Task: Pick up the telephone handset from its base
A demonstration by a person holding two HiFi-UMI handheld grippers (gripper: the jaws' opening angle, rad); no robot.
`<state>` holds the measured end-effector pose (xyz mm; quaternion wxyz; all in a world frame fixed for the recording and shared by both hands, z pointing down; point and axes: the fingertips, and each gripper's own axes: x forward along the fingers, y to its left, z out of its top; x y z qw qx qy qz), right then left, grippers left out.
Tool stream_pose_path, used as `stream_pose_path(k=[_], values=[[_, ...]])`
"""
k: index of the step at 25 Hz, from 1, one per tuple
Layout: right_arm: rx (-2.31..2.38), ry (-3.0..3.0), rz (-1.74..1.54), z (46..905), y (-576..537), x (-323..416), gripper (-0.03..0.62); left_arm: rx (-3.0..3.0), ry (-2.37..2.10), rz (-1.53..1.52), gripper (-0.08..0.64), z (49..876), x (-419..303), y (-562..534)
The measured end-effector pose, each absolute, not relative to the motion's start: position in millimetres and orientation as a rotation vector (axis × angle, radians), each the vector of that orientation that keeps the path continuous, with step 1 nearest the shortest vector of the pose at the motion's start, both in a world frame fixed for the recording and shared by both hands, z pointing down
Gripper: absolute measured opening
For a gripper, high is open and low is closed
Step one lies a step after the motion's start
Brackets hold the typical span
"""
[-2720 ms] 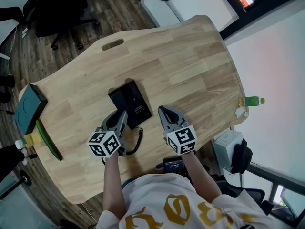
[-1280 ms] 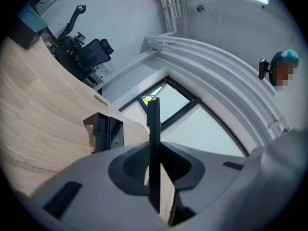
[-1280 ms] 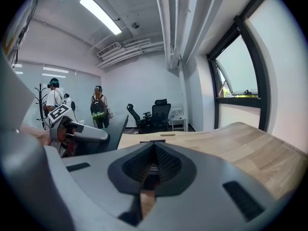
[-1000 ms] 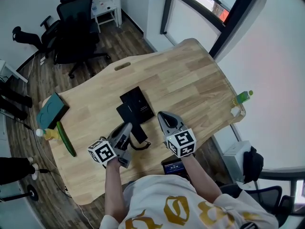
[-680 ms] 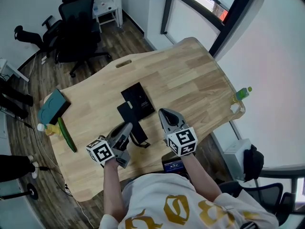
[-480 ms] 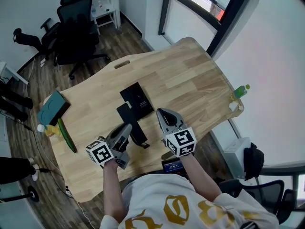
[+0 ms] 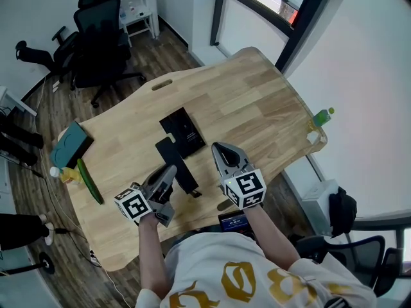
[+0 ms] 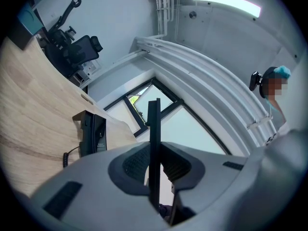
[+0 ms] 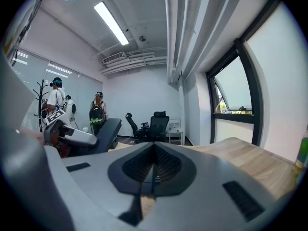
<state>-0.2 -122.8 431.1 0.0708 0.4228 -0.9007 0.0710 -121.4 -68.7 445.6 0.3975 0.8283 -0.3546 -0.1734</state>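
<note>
The black telephone handset [image 7: 175,165] is lifted off the table, my left gripper [image 7: 168,172] shut on its near end. In the left gripper view the handset [image 8: 154,129] shows edge-on as a thin black bar clamped between the pads. The black base [image 7: 183,130] lies flat on the wooden table [image 7: 257,101], just beyond the handset, and appears again as the base [image 8: 92,134] in the left gripper view. A coiled cord [image 7: 192,193] hangs from the handset. My right gripper [image 7: 219,149] hovers to the right of the handset, shut and empty; the right gripper [image 9: 154,170] shows nothing between its jaws.
A teal box [image 7: 70,143], a long green object [image 7: 88,181] and a small bottle [image 7: 63,174] sit at the table's left end. A green bottle [image 7: 322,115] stands at the right edge. Office chairs [image 7: 96,24] stand beyond the table; people [image 9: 98,112] stand farther off.
The left gripper has lifted the handset off the base and drawn it toward me. Both grippers have risen slightly. The right gripper stays shut beside it.
</note>
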Motion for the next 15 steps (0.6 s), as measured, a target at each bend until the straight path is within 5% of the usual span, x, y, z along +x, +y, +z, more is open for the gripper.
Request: stream_pose_path(k=[15], values=[[1.285,-2.683,0.238,443.1,-130.1,2.8,0.005,2.074,-0.886,-0.481,0.072,448.1,-128.3,-75.8]])
